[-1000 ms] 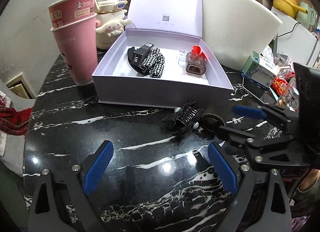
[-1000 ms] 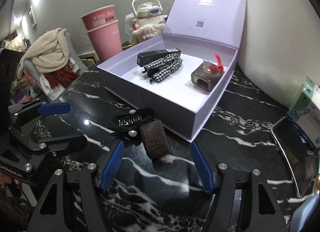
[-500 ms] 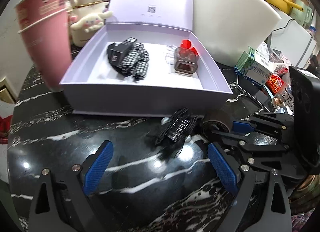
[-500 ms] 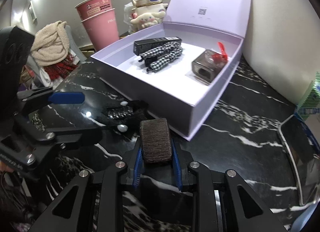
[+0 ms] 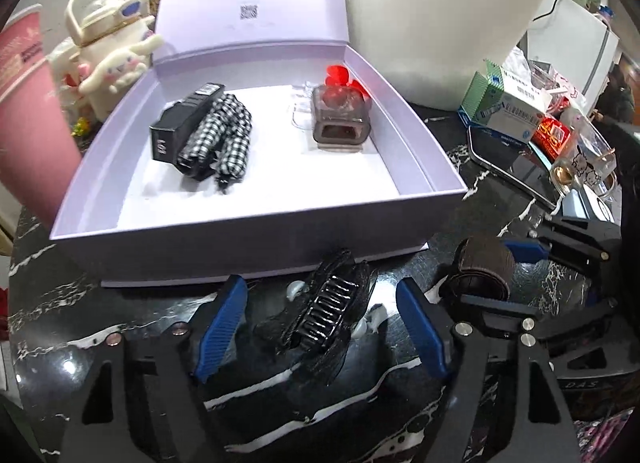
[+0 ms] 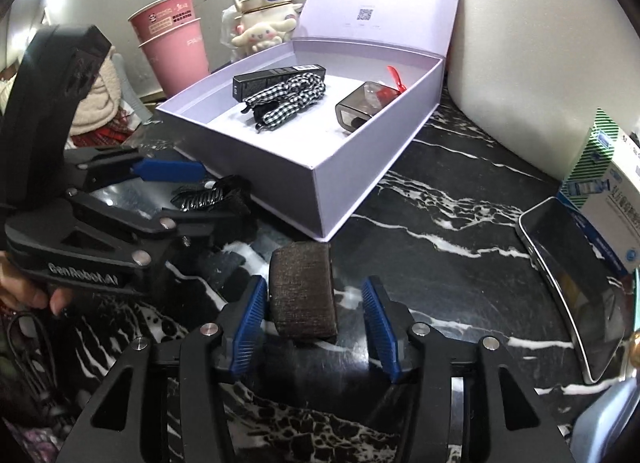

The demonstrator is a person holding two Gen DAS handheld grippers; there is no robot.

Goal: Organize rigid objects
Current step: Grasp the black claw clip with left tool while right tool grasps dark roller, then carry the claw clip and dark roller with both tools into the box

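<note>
An open lilac box (image 5: 256, 231) (image 6: 344, 199) holds a black tube (image 5: 186, 121) (image 6: 276, 73), a checkered hair clip (image 5: 224, 139) (image 6: 288, 101) and a smoky case with a red piece (image 5: 340, 119) (image 6: 360, 103). A black claw hair clip (image 5: 328, 303) (image 6: 200, 195) lies on the black marble table in front of the box, between the fingers of my open left gripper (image 5: 320, 323) (image 6: 180, 199). My right gripper (image 6: 314, 315) (image 5: 508, 275) is open around a brown roller-like band (image 6: 302, 291) (image 5: 482, 269); the left pad touches it, the right pad stands apart.
Pink paper cups (image 6: 174, 43) and a cream character bottle (image 5: 110, 55) (image 6: 262, 15) stand left of the box. A white cushion (image 5: 436, 19) rises behind it. A phone (image 6: 576, 279) (image 5: 508, 159), medicine boxes (image 5: 504, 107) and a glass (image 5: 584, 159) lie to the right.
My left gripper moved forward around the black claw clip and narrowed. My right gripper, shut on the brown band half a second ago, has opened; the band stays between its fingers.
</note>
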